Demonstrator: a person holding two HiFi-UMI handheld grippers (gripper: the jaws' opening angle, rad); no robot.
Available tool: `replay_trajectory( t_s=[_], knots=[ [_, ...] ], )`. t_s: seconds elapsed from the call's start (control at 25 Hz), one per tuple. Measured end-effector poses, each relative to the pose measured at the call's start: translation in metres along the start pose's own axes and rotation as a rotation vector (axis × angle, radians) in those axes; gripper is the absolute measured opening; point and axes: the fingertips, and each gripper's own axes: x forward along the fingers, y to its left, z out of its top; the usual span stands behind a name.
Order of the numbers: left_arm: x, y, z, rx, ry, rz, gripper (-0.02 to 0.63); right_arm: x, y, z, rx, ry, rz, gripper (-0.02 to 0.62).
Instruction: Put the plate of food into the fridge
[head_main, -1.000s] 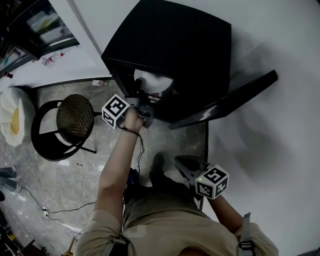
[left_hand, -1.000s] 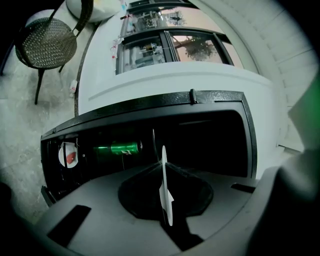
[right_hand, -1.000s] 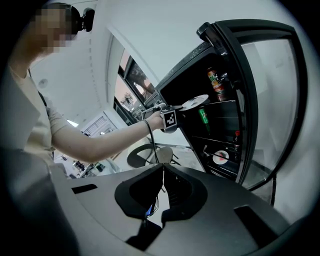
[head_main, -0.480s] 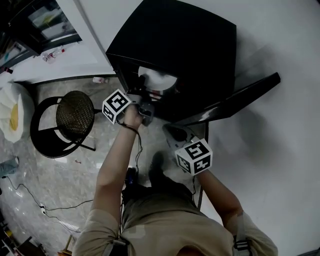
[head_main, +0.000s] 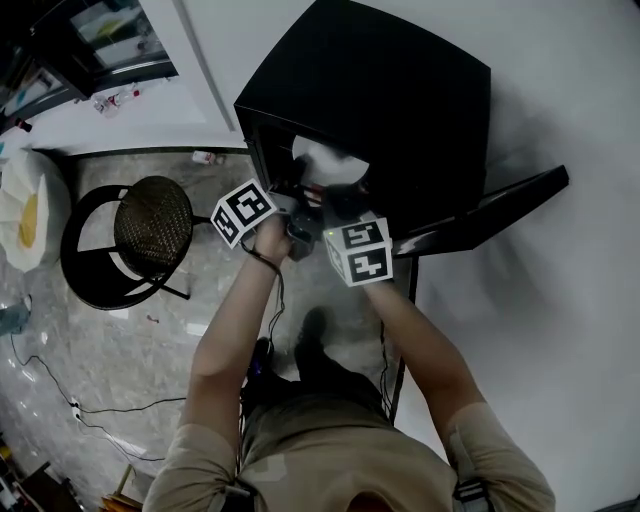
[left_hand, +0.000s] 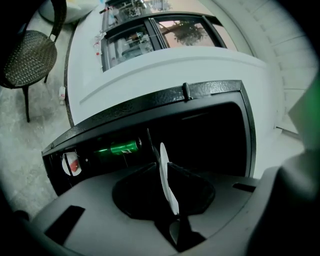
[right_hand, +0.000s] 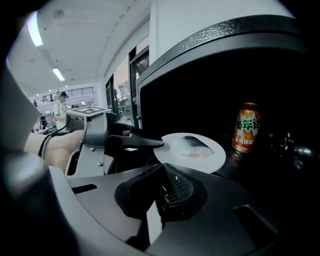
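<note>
Head view: right gripper (head_main: 338, 205) nearer fridge (head_main: 400, 90)

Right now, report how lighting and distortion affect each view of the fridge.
Head view: fridge interior falls into shadow, only the white plate stands out; the white surface at right is washed out. Left gripper view: heavy fisheye bending, green can glints in the dark. Right gripper view: black vignette, interior near black, orange can well lit.

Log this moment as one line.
left gripper: shut on plate | plate: inside fridge | right gripper: shut, empty
</note>
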Motion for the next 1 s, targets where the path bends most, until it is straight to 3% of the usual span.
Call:
replay_trajectory(
  t_s=[0.6,1.0],
  knots=[
    [-0.014,-0.003,-0.008,0.102,0.122,-0.024,0.074,0.005,-0.007,0.003,0.041,-0.017,-0.026,0.021],
    [-0.015,-0.009,-0.022,0.202,0.172,-0.018,0.034,0.012,-0.009,0.006,0.044,-0.02,-0.027,0.021]
  ],
)
